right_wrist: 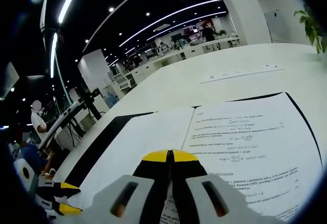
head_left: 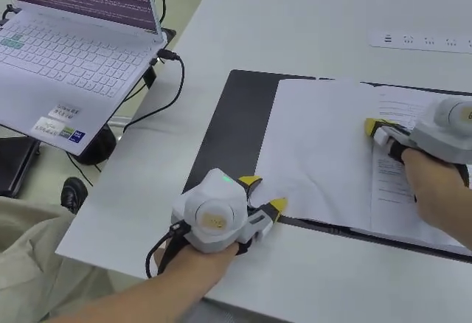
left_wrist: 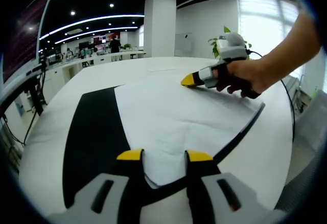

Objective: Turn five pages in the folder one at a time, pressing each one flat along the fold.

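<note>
- Head view: the folder [head_left: 236, 116] is seen open on the white table [head_left: 295, 13], with 1 turned page [head_left: 317, 146] lying blank side up. The left gripper [head_left: 265, 193] is held at its near corner.
- Left gripper view: the jaws are spread, the page corner lies between them, and nothing is pinched. The sheet is judged light, limp and easily creased.
- Right gripper view: the right gripper [right_wrist: 168, 156] is pressed together and empty, near the fold on the printed page [right_wrist: 255, 137]. A free corner is judged the best hold.

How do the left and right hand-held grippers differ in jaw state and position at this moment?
The left hand-held gripper has its jaws apart; the right hand-held gripper has them shut. The left sits at the near edge of the blank page; the right sits farther in, at the fold beside the printed page. Both have yellow tips and white bodies.
</note>
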### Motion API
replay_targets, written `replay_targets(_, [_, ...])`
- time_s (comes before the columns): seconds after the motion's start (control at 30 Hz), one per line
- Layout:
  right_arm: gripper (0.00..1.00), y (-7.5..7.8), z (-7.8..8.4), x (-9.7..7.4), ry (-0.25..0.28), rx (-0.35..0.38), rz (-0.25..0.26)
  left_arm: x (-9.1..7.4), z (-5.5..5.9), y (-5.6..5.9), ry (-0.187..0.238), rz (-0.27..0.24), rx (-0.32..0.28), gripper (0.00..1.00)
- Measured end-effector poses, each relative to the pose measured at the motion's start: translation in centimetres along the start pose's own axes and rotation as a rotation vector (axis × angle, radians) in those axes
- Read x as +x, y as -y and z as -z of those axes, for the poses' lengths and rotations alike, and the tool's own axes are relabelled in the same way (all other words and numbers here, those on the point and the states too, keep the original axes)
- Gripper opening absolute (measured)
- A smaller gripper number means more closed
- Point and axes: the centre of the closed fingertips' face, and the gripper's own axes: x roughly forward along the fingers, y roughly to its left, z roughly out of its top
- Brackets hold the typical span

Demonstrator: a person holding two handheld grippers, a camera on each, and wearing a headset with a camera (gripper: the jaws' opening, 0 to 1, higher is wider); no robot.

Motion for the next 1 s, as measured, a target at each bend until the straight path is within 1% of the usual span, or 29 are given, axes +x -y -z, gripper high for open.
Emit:
replay_targets(0.2, [0.0, -0.8, 0.9, -1.2, -0.003, 0.0, -0.008, 0.0, 0.0, 0.0, -0.002, 0.0, 0.001, 0.31])
replay_targets(0.5, [0.0, -1.4, 1.9, -2.9, -0.017, 0.015, -0.012, 0.0, -0.1, 0.1, -0.002, 0.001, -0.001, 0.31])
replay_targets(0.6, [0.0, -1.7, 2.5, -3.7, -0.027, 0.014, -0.015, 0.0, 0.0, 0.1, -0.001, 0.001, -0.001, 0.31])
replay_targets(0.83, [0.0, -2.7, 3.9, -5.4, -0.034, 0.02, -0.031, -0.1, 0.0, 0.1, -0.004, 0.0, -0.006, 0.31])
replay_targets(1.0, [0.0, -3.4, 4.7, -6.2, -0.047, 0.017, -0.046, -0.1, 0.0, 0.1, 0.0, -0.001, -0.008, 0.31])
